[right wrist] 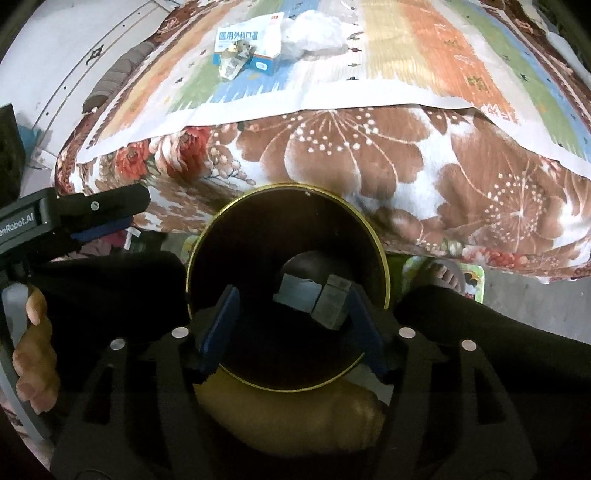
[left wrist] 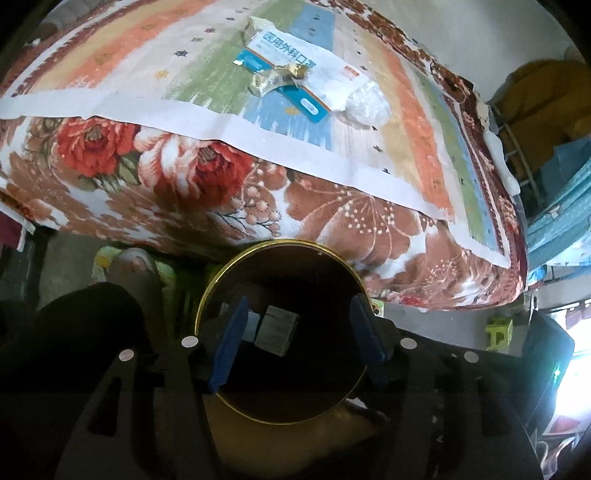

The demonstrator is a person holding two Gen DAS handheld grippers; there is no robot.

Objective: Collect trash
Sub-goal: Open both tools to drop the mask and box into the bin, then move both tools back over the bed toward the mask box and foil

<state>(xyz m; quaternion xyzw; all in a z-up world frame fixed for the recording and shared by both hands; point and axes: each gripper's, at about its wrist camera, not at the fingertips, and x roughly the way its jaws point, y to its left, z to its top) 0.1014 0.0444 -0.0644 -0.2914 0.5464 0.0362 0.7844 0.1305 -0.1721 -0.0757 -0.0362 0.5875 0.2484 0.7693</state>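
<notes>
A round dark bin with a gold rim (left wrist: 236, 258) (right wrist: 380, 254) stands on the floor in front of the bed, with small boxes (left wrist: 277, 328) (right wrist: 314, 299) inside it. My left gripper (left wrist: 297, 343) and my right gripper (right wrist: 291, 328) are both open and empty above the bin's mouth. On the bed's striped sheet lie a white and blue mask packet (left wrist: 295, 66) (right wrist: 247, 37), a crumpled gold wrapper (left wrist: 273, 79) (right wrist: 234, 59), a small blue box (right wrist: 264, 64) and a clear crumpled plastic bag (left wrist: 365, 103) (right wrist: 314, 33).
The bed has a floral blanket (left wrist: 184, 173) (right wrist: 369, 162) that hangs over its front edge. The person's legs in dark trousers and sandalled feet (right wrist: 447, 277) flank the bin. The left gripper's body (right wrist: 74, 218) shows in the right wrist view. A green stool (left wrist: 498, 332) stands at the right.
</notes>
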